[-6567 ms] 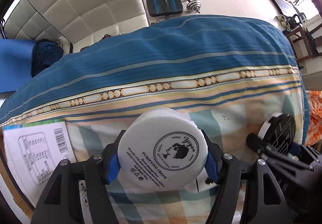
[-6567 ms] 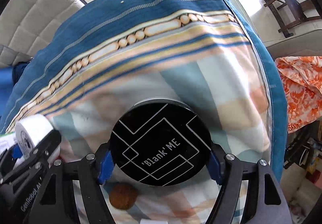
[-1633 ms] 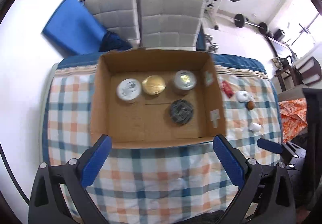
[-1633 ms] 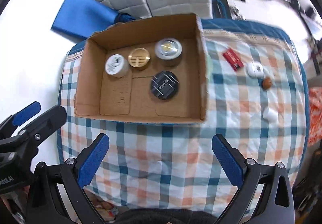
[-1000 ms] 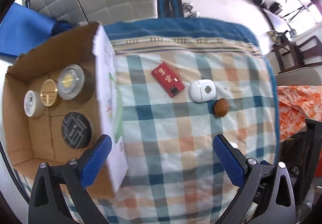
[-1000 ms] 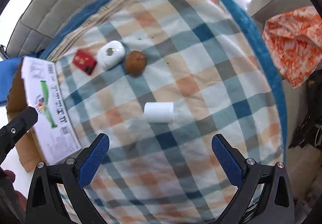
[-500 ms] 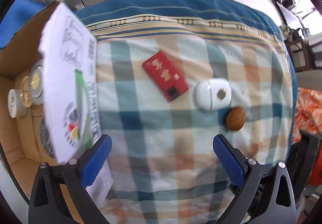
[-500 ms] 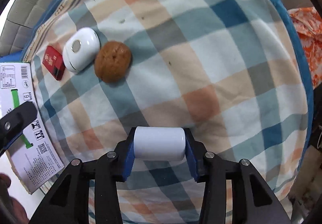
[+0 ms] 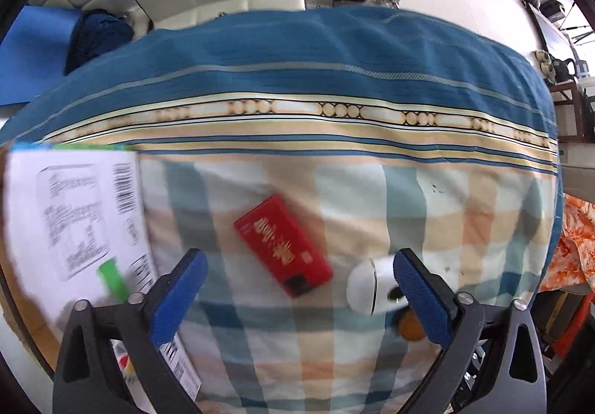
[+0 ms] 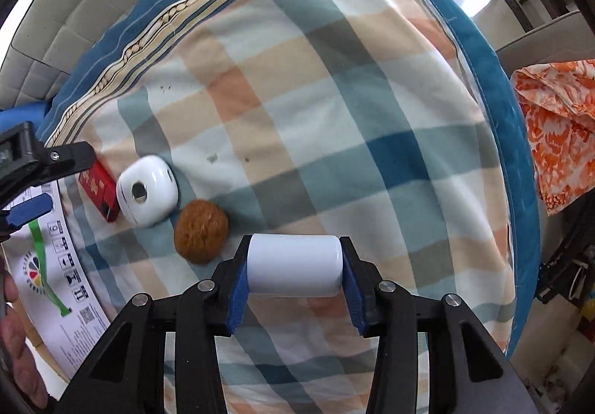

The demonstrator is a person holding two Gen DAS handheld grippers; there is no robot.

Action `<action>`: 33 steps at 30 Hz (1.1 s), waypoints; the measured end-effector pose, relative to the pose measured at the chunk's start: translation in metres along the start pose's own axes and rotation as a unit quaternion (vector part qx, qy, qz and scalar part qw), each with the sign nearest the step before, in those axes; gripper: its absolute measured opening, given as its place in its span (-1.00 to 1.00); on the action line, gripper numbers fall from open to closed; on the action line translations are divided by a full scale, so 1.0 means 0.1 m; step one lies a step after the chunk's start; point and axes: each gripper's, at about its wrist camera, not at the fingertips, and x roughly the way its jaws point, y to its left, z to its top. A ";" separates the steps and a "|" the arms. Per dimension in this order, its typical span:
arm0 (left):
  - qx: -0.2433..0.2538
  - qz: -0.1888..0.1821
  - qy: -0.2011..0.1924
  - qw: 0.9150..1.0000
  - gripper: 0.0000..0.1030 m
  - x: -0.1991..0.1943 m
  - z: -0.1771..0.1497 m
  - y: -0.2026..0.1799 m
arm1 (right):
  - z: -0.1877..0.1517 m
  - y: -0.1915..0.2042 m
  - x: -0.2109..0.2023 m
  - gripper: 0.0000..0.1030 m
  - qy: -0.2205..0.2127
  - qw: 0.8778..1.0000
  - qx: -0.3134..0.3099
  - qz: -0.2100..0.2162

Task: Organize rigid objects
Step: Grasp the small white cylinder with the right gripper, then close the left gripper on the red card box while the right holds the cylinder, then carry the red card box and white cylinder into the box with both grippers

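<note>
My left gripper [image 9: 297, 289] is open, low over the checked cloth, with a flat red box [image 9: 283, 244] between its blue pads. A white rounded case [image 9: 368, 285] lies by its right pad, a brown walnut-like ball [image 9: 408, 326] behind it. My right gripper [image 10: 295, 270] is shut on a small white cylinder [image 10: 295, 269], held sideways between the pads. In the right wrist view the brown ball [image 10: 200, 231], the white case [image 10: 147, 191] and the red box [image 10: 97, 189] lie to the left, with the left gripper's finger [image 10: 55, 157] above them.
The cardboard box's printed white flap [image 9: 78, 224] stands at the left; it also shows in the right wrist view [image 10: 55, 283]. The cloth-covered table drops off at the blue border [image 9: 297, 53]. An orange patterned cloth [image 10: 557, 124] lies off the right edge. A padded bench sits behind.
My left gripper has come down and forward over the red box. My right gripper, shut on the white cylinder since half a second ago, has shifted slightly with it.
</note>
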 end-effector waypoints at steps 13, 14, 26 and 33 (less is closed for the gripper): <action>0.101 0.010 0.012 0.995 -0.34 0.21 -0.05 -0.08 | 0.25 0.12 0.10 -0.11 0.006 1.000 -0.031 -0.002; 0.108 0.015 0.010 0.994 -0.34 0.22 -0.07 -0.09 | 0.25 0.14 0.10 -0.11 0.007 0.999 -0.033 -0.002; 0.104 0.019 -0.032 0.994 -0.38 0.10 -0.14 -0.09 | 0.28 0.18 0.26 -0.12 0.016 0.999 -0.041 -0.008; 0.108 -0.006 -0.060 0.992 -0.39 -0.29 -0.56 -0.06 | 0.13 0.31 0.00 -0.13 -0.004 0.998 -0.056 0.000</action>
